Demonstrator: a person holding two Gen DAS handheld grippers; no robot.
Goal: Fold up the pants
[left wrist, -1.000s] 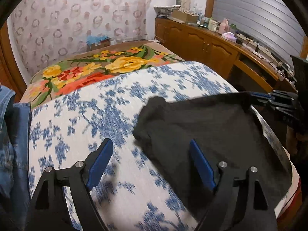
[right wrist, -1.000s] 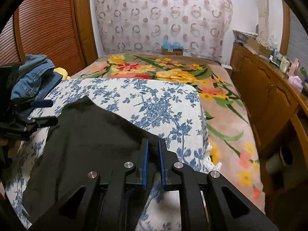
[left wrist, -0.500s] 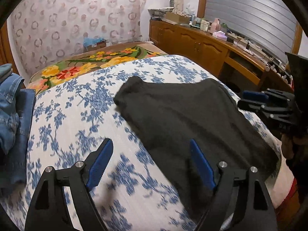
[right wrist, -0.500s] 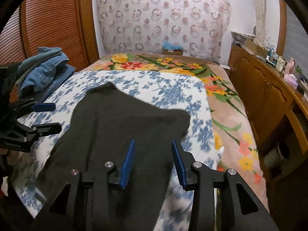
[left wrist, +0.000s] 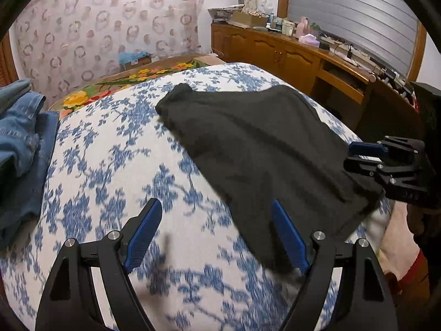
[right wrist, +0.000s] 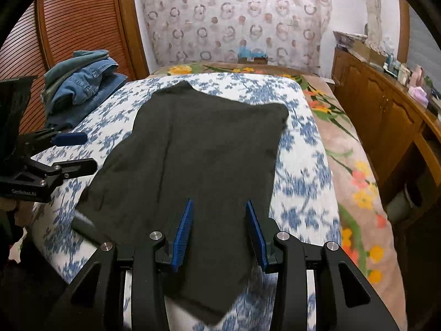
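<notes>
The black pants (left wrist: 261, 149) (right wrist: 206, 143) lie folded and flat on the blue-flowered bedspread (left wrist: 110, 165). My left gripper (left wrist: 215, 207) is open wide over the near left edge of the pants. Its right finger hangs over the black cloth and its left finger over bare bedspread, with nothing gripped. My right gripper (right wrist: 218, 205) hovers open above the near end of the pants, its pads clear of the cloth. Each gripper shows in the other's view: the right gripper (left wrist: 351, 155) beside the pants' right edge, the left gripper (right wrist: 88, 151) beside their left edge.
A pile of blue jeans (left wrist: 19, 138) (right wrist: 82, 82) sits at the bed's left side. A flowered blanket (right wrist: 358, 165) covers the bed's far end and right side. A wooden cabinet (right wrist: 386, 110) with clutter on top runs along the right wall. A slatted wooden door (right wrist: 69, 27) stands on the left.
The right gripper, shut on the pants' edge a second ago, has opened and let go. Both grippers have drawn back toward the near end of the pants, which now lie flat.
</notes>
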